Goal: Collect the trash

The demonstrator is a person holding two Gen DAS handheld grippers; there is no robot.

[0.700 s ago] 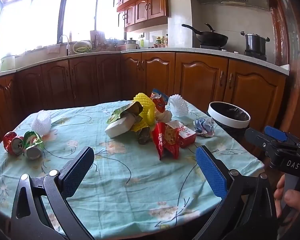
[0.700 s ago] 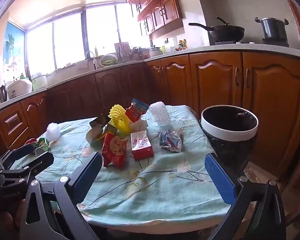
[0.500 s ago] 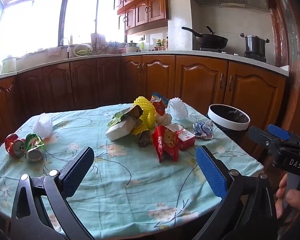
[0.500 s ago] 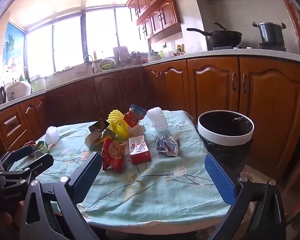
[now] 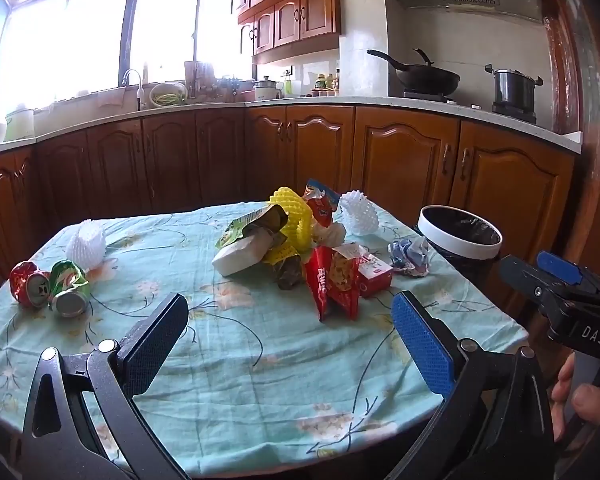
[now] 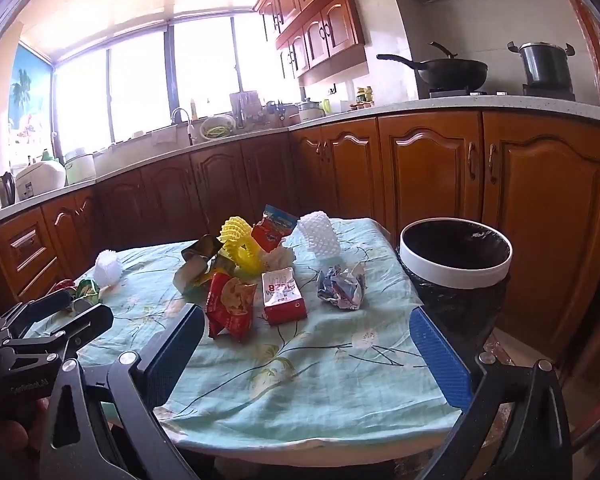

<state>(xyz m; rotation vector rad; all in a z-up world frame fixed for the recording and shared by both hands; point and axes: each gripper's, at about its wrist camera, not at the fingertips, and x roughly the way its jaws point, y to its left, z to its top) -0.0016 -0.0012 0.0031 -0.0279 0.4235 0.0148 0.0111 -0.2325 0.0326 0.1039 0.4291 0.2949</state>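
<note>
Trash lies on the table: crushed cans at the left edge, a wrapper pile mid-table, crumpled paper rightward, beside the bin. The left gripper and right gripper hover wide apart, holding nothing.

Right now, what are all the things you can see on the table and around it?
crushed cans: two, red and green, table's left edge
foam nets: two, white, one left, one far right
yellow net: one, centre pile
snack bags: several, mostly red, centre pile
red carton: one, beside the pile
crumpled wrapper: one, blue-white, near bin
bin: one, black, white rim, right of table
tablecloth: one, teal
wok: one, black, stove
pot: one, dark, stove
left gripper: fingers open, empty
right gripper: fingers open, empty
</note>
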